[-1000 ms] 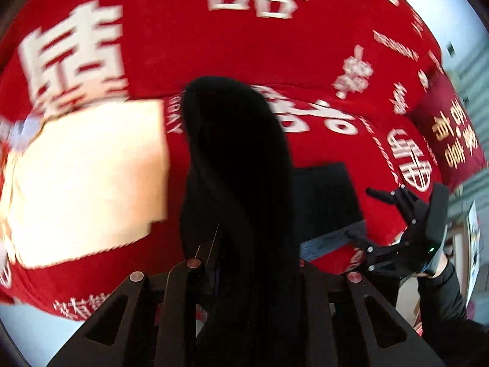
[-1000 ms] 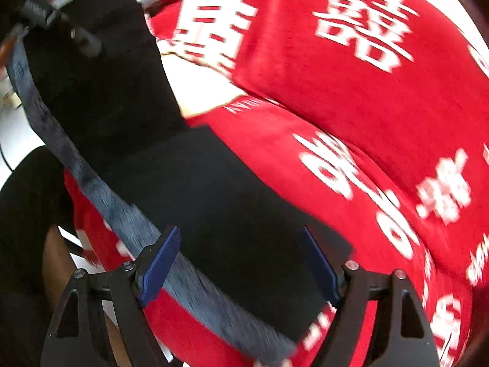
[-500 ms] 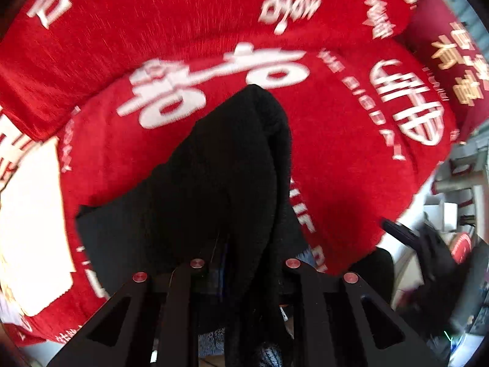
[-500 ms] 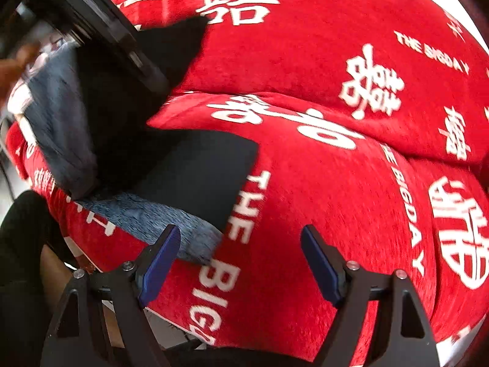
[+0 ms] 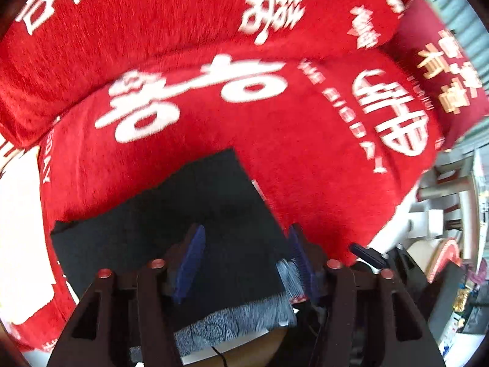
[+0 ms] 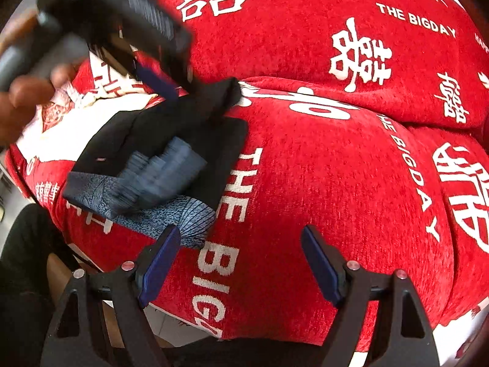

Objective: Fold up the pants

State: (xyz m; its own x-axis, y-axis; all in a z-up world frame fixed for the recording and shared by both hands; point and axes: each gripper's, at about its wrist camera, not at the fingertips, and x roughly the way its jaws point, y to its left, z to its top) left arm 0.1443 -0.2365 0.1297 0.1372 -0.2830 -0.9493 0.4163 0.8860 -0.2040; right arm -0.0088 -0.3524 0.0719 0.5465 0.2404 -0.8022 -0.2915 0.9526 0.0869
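Two views, taken in turn. Left wrist view: the left gripper [image 5: 246, 260] points steeply down over the pants [image 5: 195, 214], which lie folded as a dark, flat rectangle near the front edge of the red sofa cover [image 5: 305, 165]. Its jaws have just been opening; the blue pads [image 5: 190, 263] stand spread, with the folded cloth below and between them but no longer pinched. A grey-blue patterned band [image 5: 238, 318] of the pants shows at the near edge, just under the fingers. A white cloth [image 5: 21, 229] lies on the cover to the left, and a dark red cushion [image 5: 440, 70] sits at the far right; neither is clear in the other camera. Low at right, one blue tip of the right gripper [image 5: 365, 252] shows, its state unreadable from here. Right wrist view: the right gripper [image 6: 237, 263] hovers over bare red cover beside the pants [image 6: 183, 128], fingers spread wide, nothing between them. Only this view shows the fold from the side: black layers stacked, the grey-blue band [image 6: 171, 211] hanging toward the sofa's front edge. It also shows the left gripper [image 6: 159, 82] from outside, blurred, above the pants, and the hand [image 6: 27, 98] holding it at upper left. White lettering, "THE BIGDAY", reads sharply here.
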